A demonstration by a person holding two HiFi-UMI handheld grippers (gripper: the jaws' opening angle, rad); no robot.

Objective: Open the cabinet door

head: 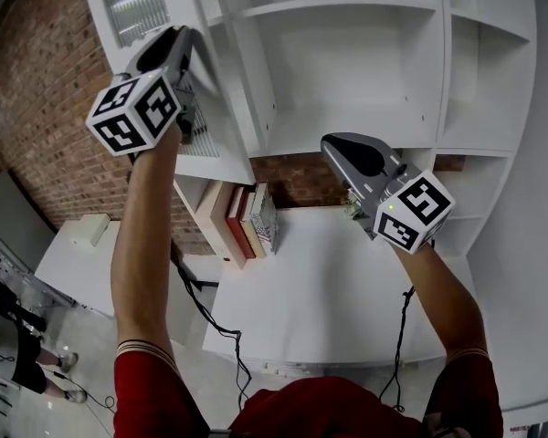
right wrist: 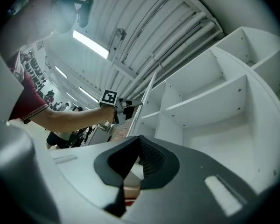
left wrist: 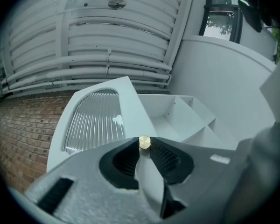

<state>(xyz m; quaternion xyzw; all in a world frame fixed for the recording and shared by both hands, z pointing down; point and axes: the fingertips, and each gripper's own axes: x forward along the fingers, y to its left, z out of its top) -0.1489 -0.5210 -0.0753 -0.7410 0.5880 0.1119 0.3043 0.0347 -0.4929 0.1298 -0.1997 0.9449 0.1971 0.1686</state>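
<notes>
The white cabinet door [left wrist: 130,106] has a ribbed glass panel [left wrist: 95,120] and stands swung out from the cabinet [head: 347,71]. My left gripper [left wrist: 144,147] is shut on the door's small brass knob [left wrist: 144,142], pinched between the two jaw tips. In the head view the left gripper [head: 190,48] is raised at the upper left against the door's edge [head: 228,99]. My right gripper [head: 336,146] hangs in front of the open shelves, touching nothing. In the right gripper view its jaws [right wrist: 139,141] meet at the tips with nothing between them.
Open white shelves [right wrist: 210,101] fill the cabinet. Below stands a white desk [head: 329,290] with several books [head: 247,219] leaning at its back left. A brick wall [head: 46,108] lies to the left. Cables [head: 201,304] hang off the desk edge. A person [head: 18,354] stands at the lower left.
</notes>
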